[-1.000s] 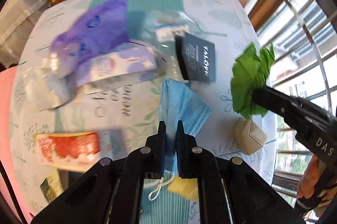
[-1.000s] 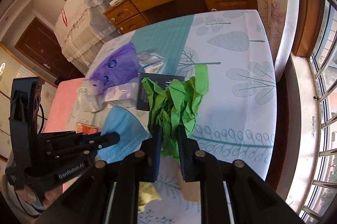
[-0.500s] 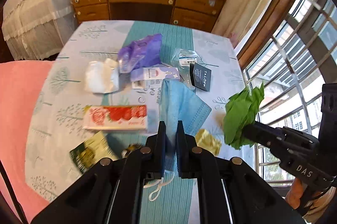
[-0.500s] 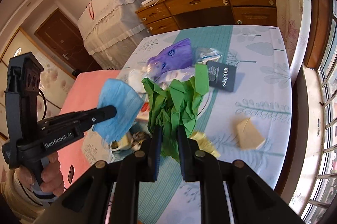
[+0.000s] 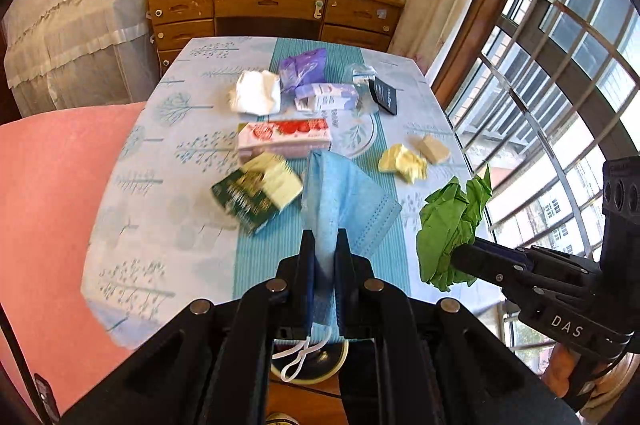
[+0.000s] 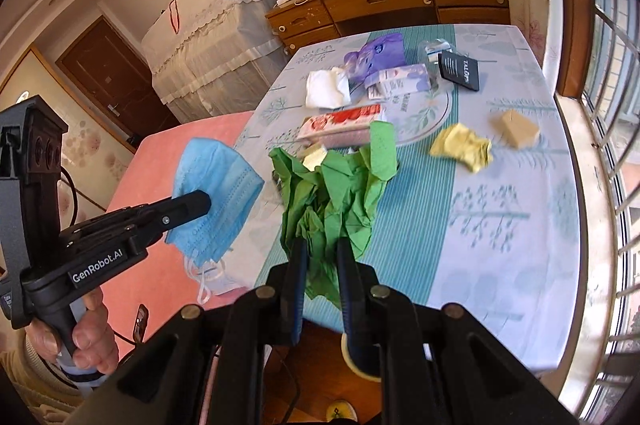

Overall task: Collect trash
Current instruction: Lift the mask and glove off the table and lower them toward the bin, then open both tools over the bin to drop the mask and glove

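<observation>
My left gripper point(image 5: 325, 237) is shut on a blue face mask point(image 5: 344, 197), whose white ear loops dangle below the fingers. In the right wrist view the same mask point(image 6: 216, 193) hangs from the left gripper point(image 6: 202, 203) above the table's near left edge. My right gripper point(image 6: 322, 245) is shut on a crumpled green paper point(image 6: 332, 193); the left wrist view shows that green paper point(image 5: 452, 221) at the right, over the table's edge. On the table point(image 5: 168, 209) lie a red-and-white carton point(image 5: 284, 139), a green-and-yellow packet point(image 5: 256, 195), a yellow wad point(image 5: 402, 163) and a tan wad point(image 5: 432, 149).
Farther back lie a white tissue point(image 5: 256, 93), a purple bag point(image 5: 302, 67), a lilac carton point(image 5: 326, 97) and a black box point(image 5: 384, 95). A pink surface point(image 5: 52, 185) borders the table at left, barred windows point(image 5: 560, 65) at right, a wooden dresser point(image 5: 276, 9) behind.
Both grippers have pulled back and risen from over the table to its near edge, each still holding its item. The table's trash now sits farther off.
</observation>
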A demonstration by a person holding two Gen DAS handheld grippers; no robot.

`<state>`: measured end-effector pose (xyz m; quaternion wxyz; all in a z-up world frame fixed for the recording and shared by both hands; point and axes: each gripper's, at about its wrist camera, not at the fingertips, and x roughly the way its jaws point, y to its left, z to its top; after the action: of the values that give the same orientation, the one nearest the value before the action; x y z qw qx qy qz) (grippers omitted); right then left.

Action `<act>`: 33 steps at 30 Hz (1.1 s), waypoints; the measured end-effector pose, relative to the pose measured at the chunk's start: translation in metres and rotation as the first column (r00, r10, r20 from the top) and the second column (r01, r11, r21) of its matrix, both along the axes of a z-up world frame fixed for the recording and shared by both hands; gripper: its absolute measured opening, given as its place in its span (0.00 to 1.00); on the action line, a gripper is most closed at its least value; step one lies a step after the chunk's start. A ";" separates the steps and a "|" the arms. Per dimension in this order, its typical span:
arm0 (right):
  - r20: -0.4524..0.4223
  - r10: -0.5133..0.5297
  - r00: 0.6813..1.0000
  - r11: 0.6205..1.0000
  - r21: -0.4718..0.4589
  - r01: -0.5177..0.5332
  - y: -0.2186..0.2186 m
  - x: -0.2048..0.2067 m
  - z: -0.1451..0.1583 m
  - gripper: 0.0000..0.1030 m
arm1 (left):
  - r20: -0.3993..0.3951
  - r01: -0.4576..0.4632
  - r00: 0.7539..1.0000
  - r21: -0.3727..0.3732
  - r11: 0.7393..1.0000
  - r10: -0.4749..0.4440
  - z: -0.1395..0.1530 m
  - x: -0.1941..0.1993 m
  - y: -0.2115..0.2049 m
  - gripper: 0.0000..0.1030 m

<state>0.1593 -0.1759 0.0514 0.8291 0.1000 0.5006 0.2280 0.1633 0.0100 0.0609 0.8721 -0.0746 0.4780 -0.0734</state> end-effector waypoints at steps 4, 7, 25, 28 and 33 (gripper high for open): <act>-0.005 -0.036 0.999 0.999 -0.003 0.036 0.020 -0.050 0.000 0.14 | 0.008 0.028 1.000 -0.005 1.000 -0.028 -0.001 -0.047 0.017 0.06; -0.030 -0.038 0.999 0.999 -0.017 0.038 0.035 -0.083 -0.007 0.14 | 0.001 0.045 0.999 -0.002 0.999 -0.045 -0.007 -0.077 0.027 0.06; -0.320 -0.063 0.945 0.990 -0.139 0.019 0.039 -0.162 -0.160 0.14 | -0.273 -0.002 0.962 -0.058 0.998 -0.014 -0.172 -0.138 0.020 0.06; -0.358 -0.076 0.931 0.990 -0.140 0.027 0.034 -0.160 -0.203 0.14 | -0.314 -0.007 0.949 -0.041 0.999 -0.007 -0.220 -0.134 0.013 0.06; -0.394 -0.091 0.914 0.986 -0.162 0.028 0.028 -0.148 -0.277 0.14 | -0.368 -0.014 0.930 -0.038 0.999 -0.001 -0.295 -0.122 0.004 0.06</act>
<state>0.0112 -0.1477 -0.2261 0.7208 0.0958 0.6724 0.1383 0.0410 0.0143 -0.2340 0.7656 -0.1060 0.6311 -0.0649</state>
